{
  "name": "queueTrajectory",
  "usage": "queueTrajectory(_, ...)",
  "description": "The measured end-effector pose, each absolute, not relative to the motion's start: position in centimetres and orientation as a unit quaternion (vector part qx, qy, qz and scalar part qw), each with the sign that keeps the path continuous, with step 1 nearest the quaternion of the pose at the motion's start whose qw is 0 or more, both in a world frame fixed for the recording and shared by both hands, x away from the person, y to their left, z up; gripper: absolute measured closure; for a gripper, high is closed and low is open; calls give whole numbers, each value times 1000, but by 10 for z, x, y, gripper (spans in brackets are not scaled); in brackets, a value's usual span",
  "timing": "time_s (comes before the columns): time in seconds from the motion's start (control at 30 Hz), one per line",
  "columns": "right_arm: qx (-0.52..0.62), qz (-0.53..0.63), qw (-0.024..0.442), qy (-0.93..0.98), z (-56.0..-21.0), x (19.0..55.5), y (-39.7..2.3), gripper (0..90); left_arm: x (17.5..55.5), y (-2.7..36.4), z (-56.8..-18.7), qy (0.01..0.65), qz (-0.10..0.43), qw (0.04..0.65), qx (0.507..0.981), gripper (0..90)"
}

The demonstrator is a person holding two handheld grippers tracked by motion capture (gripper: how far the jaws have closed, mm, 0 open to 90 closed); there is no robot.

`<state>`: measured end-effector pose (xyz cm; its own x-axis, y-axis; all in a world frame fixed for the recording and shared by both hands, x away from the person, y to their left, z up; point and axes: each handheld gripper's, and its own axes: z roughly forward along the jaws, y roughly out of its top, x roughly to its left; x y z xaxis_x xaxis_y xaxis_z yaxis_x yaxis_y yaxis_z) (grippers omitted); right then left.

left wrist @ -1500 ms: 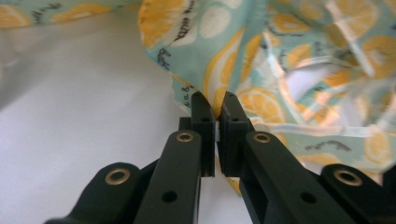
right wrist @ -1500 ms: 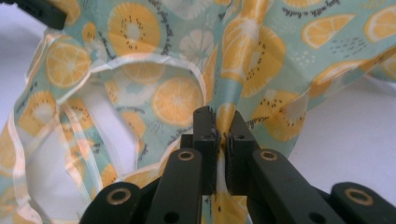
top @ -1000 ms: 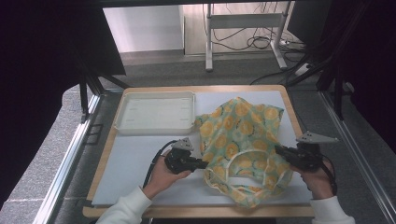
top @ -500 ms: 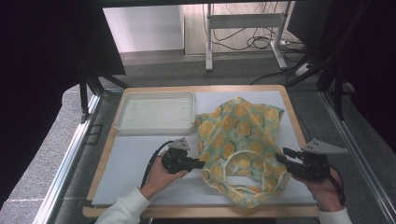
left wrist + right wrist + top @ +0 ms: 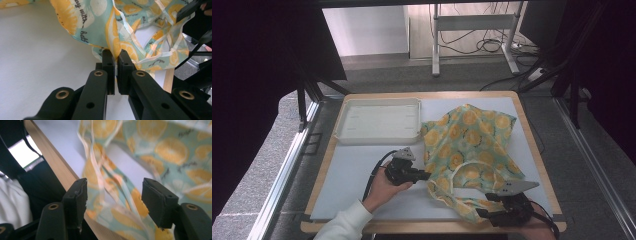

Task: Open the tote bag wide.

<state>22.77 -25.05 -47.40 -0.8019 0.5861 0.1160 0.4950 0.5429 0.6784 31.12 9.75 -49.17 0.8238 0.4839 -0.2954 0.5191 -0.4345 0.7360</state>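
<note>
The lemon-print cloth bag (image 5: 469, 145) lies crumpled over the centre and right of the tabletop (image 5: 357, 185), its left edge pinched in the pressed-together left claw (image 5: 426, 175), while at the lower right its handle loops hang over the front edge between the spread jaws of the right claw (image 5: 482, 212), which have just been opening. Bare tabletop spreads at the lower left. A white tray (image 5: 379, 121) sits at upper left, just beside the bag.

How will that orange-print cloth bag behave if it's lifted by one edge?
The cloth bag will probably hang limp: it lies rumpled and folded. It seems light, since the left tool holds it by a thin pinched fold. Its loose straps may dangle and snag.
</note>
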Motion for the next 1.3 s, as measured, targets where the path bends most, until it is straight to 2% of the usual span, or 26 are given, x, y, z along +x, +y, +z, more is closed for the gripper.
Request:
queueTrajectory(0.17,309,342,80,884,-484,230,-257,341,315,101,-495,307,-23,436,845,866)
queueTrajectory(0.5,311,315,69,894,-501,234,-270,342,319,106,-497,318,-23,433,843,868)
queueTrajectory(0.63,302,304,76,900,-504,231,-271,484,320,108,-498,321,-23,434,842,868)
queueTrajectory(0.77,310,305,75,898,-501,233,-274,732,321,109,-497,322,-23,433,842,868)
queueTrajectory(0.9,315,331,75,886,-492,233,-281,872,320,109,-497,322,-24,433,841,868)
queueTrajectory(1.3,290,405,126,858,-442,244,-272,892,316,106,-490,309,-22,436,845,865)
